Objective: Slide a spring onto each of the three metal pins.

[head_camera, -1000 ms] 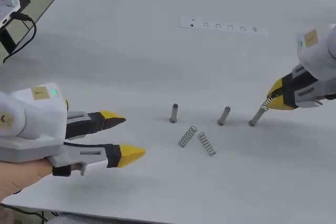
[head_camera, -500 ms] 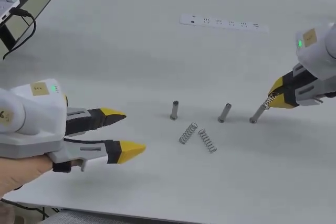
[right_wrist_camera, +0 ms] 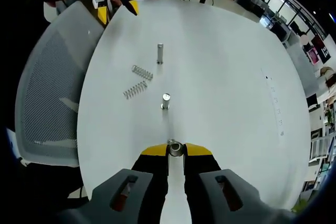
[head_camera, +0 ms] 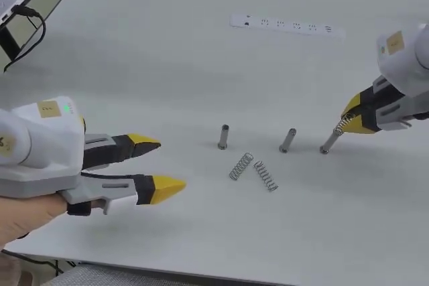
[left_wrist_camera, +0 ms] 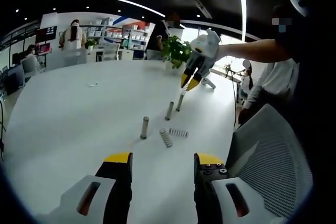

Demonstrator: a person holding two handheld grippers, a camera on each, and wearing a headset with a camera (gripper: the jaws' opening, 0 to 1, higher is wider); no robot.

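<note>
Right gripper: clenched on a spring, yellow tips nearly together with the coil pinched between them. Held low over the white table, tips angled down toward the row of pins. Lower end of the spring at the top of the nearest pin; touching or just short of it, not determinable from the head view. In the right gripper view, tips closed around a round metal end; spring or pin top, not distinguishable.

Pins: three, grey metal, standing in a line on the table. Nearest pin directly below the right gripper tips. Middle pin near it, bare. Third pin further along toward the left gripper, bare.

Loose springs: two, lying flat on the near side of the row, between the middle pin and the third pin. First loose spring and second loose spring with far ends close together and near ends spread apart; touching neither pin.

Left gripper: released, jaws spread wide, nothing between them. Held in a hand over the near left part of the table, yellow tips pointing toward the pins, well apart from pins and springs.

Surroundings: white power strip flat on the far side of the table, well apart from the pins. Black cable at the far left corner. Grey mesh chair beside the table edge.
</note>
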